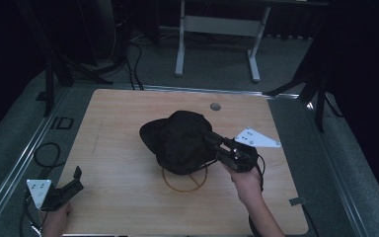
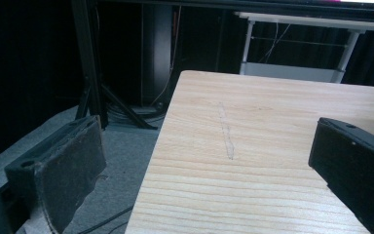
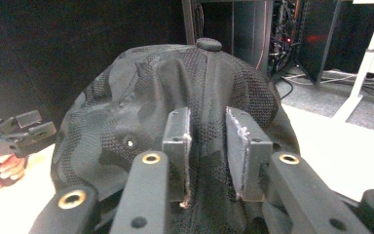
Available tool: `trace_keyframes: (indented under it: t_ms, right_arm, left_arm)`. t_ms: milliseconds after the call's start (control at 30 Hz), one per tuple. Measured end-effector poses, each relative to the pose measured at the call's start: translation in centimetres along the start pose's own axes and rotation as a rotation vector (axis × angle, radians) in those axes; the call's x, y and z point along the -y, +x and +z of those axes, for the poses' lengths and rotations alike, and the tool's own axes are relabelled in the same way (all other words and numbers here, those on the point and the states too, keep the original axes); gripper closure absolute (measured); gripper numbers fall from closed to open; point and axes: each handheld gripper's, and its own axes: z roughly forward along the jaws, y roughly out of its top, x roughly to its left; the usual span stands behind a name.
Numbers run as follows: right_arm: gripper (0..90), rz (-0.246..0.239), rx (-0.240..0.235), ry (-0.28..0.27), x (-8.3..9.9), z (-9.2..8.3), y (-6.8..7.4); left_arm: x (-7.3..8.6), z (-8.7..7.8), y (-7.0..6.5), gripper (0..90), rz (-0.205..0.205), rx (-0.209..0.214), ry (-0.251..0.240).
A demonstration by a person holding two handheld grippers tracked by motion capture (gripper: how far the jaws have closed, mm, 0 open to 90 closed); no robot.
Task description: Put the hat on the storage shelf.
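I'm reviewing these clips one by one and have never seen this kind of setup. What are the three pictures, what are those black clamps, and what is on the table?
There is no robot here: a person holds a hand-operated two-jaw gripper in each hand. The high view looks down on a wooden table from above the person's side. The other two pictures come from small cameras riding on each gripper, looking along its jaws.

In the middle of the table is a black cap, over a tan ring that lies on the wood. The right gripper has its jaws pinched on a fold of the cap's fabric. The left gripper is open, holding nothing, at the table's near left corner, where the high view also shows it. A white desk frame stands on the floor beyond the table.
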Motion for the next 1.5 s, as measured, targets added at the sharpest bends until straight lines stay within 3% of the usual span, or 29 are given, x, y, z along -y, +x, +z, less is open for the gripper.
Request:
trace_keyframes:
  t_ms: [200,1033,1233,1500]
  right_arm:
    - [58.7,0.008,0.0,-0.005,-0.3,-0.1,-0.3]
    - [51.7,-0.013,0.028,-0.007,-1.7,-0.3,-0.4]
    - [47.6,-0.009,0.056,-0.018,-1.9,-1.2,-1.2]
    - [29.9,-0.025,0.127,0.008,-1.7,-2.7,-3.1]
  left_arm:
    - [0.0,0.0,0.0,0.5,0.001,-0.001,0.001]
    - [0.0,0.0,0.0,0.5,0.001,-0.001,-0.001]
    - [0.0,0.0,0.0,0.5,0.001,0.0,-0.001]
    - [0.0,0.0,0.0,0.5,-0.002,0.0,-0.002]
